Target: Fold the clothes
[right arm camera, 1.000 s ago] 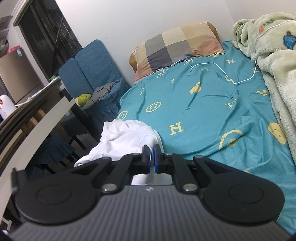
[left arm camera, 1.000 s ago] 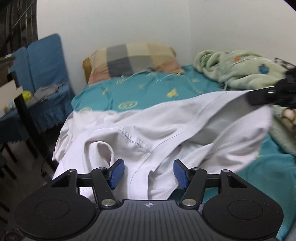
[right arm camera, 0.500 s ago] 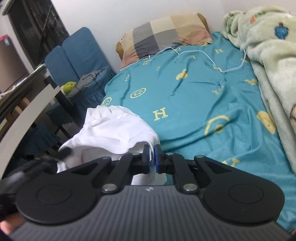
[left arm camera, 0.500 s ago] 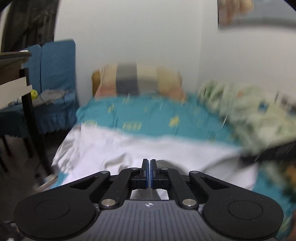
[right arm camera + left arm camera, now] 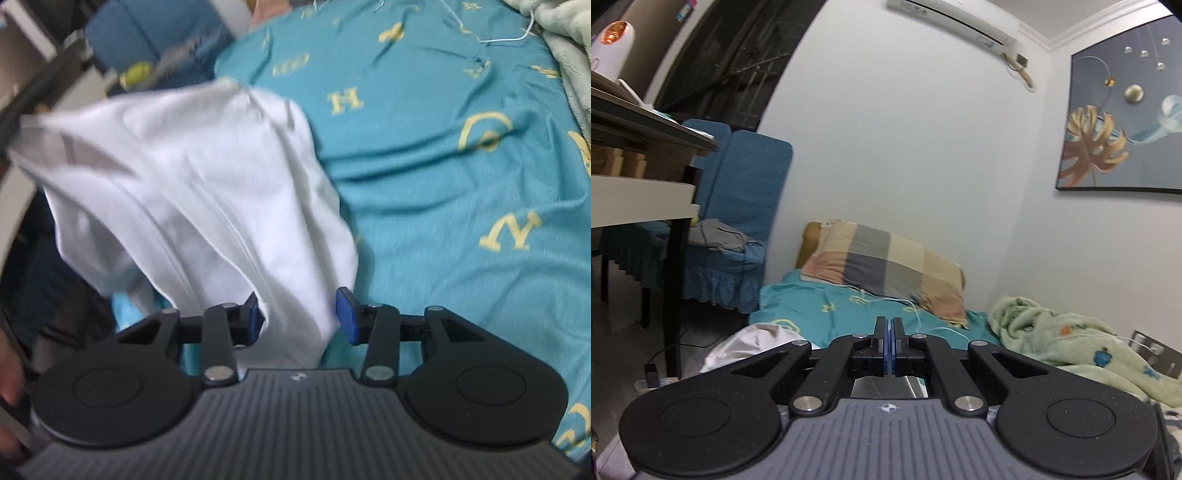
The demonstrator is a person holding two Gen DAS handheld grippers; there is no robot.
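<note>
A white garment (image 5: pixel 192 184) hangs lifted over the left edge of the bed with the teal sheet (image 5: pixel 461 184). Its upper left corner is pulled up towards the frame's left edge, where the hold is out of sight. My right gripper (image 5: pixel 301 314) is open, and the garment's lower end hangs between its blue pads (image 5: pixel 347 314) without being pinched. My left gripper (image 5: pixel 888 345) is shut, raised and pointing at the wall. Only a small part of the white garment (image 5: pixel 753 341) shows below it, and what its jaws hold is hidden.
A plaid pillow (image 5: pixel 886 269) lies at the head of the bed. A green blanket (image 5: pixel 1071 339) is heaped on the right side. A white cable (image 5: pixel 509 33) lies on the sheet. A desk (image 5: pixel 646 147) and a blue-covered chair (image 5: pixel 731 229) stand left of the bed.
My left gripper closed and swung upward, now facing the wall. My right gripper opened and tipped down, releasing the white garment, which now hangs spread out from its upper left corner.
</note>
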